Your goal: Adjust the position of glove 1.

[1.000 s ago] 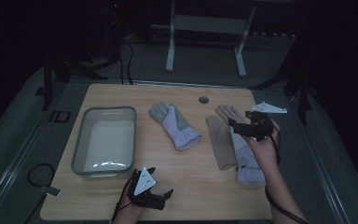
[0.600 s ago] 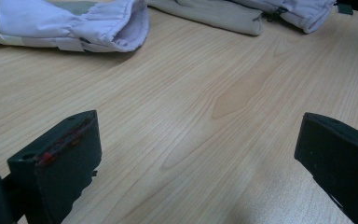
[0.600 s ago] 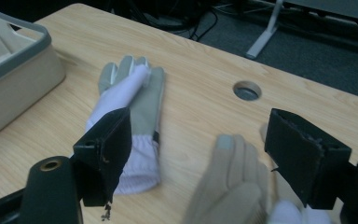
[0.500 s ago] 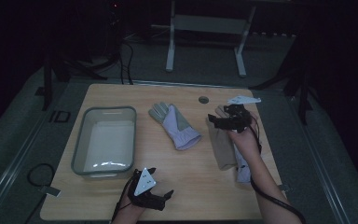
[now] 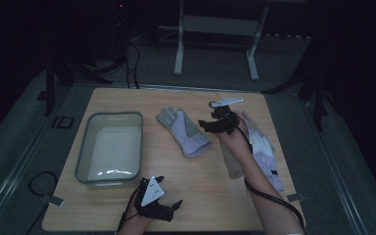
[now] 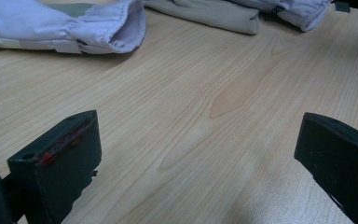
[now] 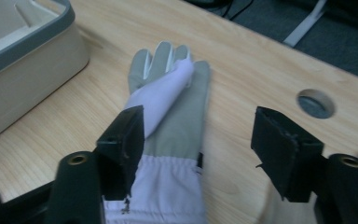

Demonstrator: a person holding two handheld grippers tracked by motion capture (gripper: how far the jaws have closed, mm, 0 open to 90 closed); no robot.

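Reaching w/ right gripper (image 5: 204, 125) over centre glove (image 5: 183, 132) on table (image 5: 205, 196), jaws part-open, just been closing, nothing gripped yet; prob lining up a grab. Left gripper (image 5: 175, 205) idle, jaws wide.

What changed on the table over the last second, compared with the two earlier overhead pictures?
The right gripper moved left off the pale glove lying at the table's right edge toward the grey-and-lilac glove in the middle; its jaws have just been closing, with nothing gripped yet. The left gripper, both gloves and the grey plastic tub stayed put.
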